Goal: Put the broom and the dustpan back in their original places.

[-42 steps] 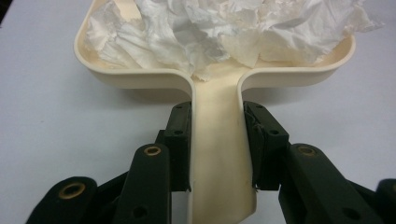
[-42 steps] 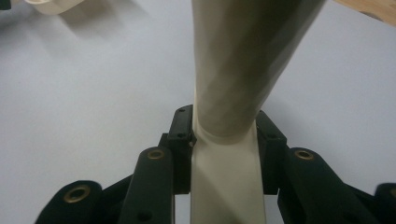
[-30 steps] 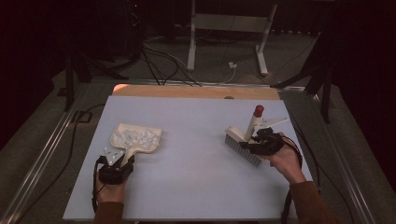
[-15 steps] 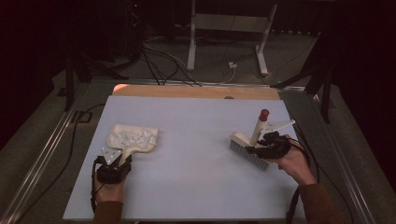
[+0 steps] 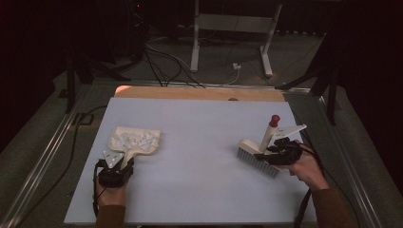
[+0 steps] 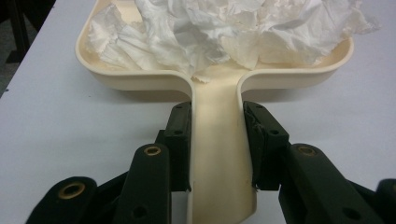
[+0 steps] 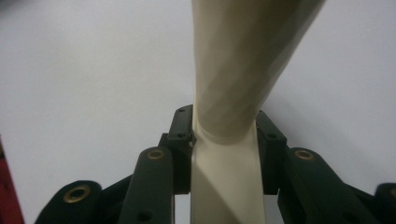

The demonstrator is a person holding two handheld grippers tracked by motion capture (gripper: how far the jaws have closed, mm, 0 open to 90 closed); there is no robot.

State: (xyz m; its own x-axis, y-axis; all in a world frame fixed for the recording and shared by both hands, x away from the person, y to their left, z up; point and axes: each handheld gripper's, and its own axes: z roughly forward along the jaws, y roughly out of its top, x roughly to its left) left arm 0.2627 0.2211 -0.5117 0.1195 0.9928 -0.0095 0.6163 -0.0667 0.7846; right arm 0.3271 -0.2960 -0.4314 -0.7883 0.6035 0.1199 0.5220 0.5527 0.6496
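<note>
On the tabletop (image 5: 199, 142) in the high view, the dustpan (image 5: 135, 141) of crumpled paper (image 5: 133, 139) lies at 9 o'clock from the brush (image 5: 259, 159), well apart, its handle pointing to 6 o'clock. In the left gripper view, the left gripper (image 6: 217, 140) clamps that handle. In the right gripper view, the right gripper (image 7: 224, 140) clamps the brush handle.

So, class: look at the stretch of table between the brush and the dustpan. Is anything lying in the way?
Nothing visible. The table is bare between the brush, held in the right claw, and the dustpan, held by its handle in the left claw. The crumpled paper already sits inside the pan.
</note>
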